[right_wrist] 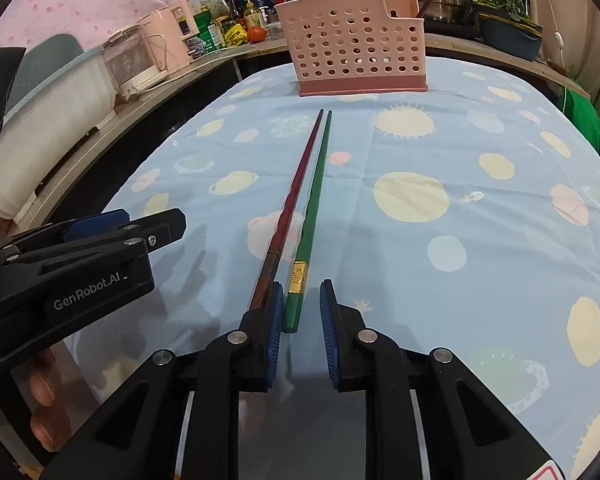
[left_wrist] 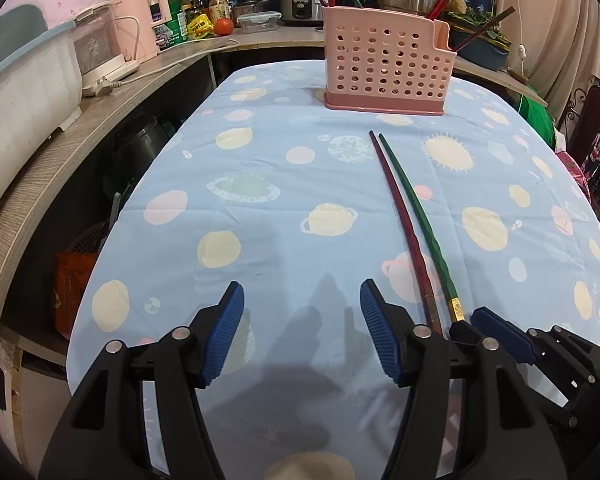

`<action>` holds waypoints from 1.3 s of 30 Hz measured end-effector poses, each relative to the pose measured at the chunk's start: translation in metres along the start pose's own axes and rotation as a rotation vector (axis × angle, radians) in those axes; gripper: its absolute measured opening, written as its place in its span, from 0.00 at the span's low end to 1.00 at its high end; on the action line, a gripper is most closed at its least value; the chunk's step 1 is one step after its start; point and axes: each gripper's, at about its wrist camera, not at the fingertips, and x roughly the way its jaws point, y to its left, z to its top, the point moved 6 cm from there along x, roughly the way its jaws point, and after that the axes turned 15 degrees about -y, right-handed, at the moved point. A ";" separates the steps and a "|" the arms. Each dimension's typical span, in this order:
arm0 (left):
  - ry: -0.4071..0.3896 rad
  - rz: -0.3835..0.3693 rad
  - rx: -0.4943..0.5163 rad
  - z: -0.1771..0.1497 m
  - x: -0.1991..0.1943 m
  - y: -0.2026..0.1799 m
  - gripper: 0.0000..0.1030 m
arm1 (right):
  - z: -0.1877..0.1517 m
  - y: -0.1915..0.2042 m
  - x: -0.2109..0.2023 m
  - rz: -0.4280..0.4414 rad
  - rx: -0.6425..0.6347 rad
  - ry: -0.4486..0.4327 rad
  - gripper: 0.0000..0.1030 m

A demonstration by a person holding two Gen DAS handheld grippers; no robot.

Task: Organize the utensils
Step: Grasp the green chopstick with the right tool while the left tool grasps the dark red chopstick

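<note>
**First onlooker:** Right gripper (right_wrist: 300, 320) low over the blue planet-print tablecloth (right_wrist: 440, 152), jaws narrowed around the butt end of the green chopstick (right_wrist: 316, 196). The left pad looks to touch it; the right pad stands just clear, so nothing is clamped yet. The dark red chopstick (right_wrist: 290, 200) lies just outside that left finger, side by side with the green one.

**Second onlooker:** And the left gripper (left_wrist: 302, 332)?

**First onlooker:** Jaws apart, empty, hovering over bare cloth just beside the same pair. Both chopsticks point away toward the pink perforated utensil holder (right_wrist: 360, 48) at the far end of the table, well apart from their tips. More chopsticks already stand in it.

**Second onlooker:** So the step in hand is picking up the green one?

**First onlooker:** That is my reading. To do it well, I'd say close squarely across the thick end below the gold band (right_wrist: 299, 276), keeping the red stick out of the pinch, or else widen and take both cleanly. A half-caught red stick would likely roll or skew.

**Second onlooker:** And the lift?

**First onlooker:** Straight up before swinging toward the holder; a long, slim stick held at one end will droop and pivot if the grip is light.
</note>
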 end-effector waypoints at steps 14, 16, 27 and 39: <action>0.010 -0.063 0.019 -0.005 -0.001 -0.028 0.65 | 0.002 -0.045 -0.016 -0.089 0.075 -0.029 0.07; 0.019 -0.080 0.020 -0.006 0.001 -0.035 0.65 | 0.001 -0.051 -0.017 -0.099 0.090 -0.029 0.07; 0.086 -0.137 0.001 -0.024 0.017 -0.056 0.59 | -0.004 -0.057 -0.021 -0.096 0.113 -0.035 0.07; 0.079 -0.146 0.011 -0.023 0.013 -0.057 0.13 | -0.004 -0.056 -0.022 -0.091 0.116 -0.038 0.07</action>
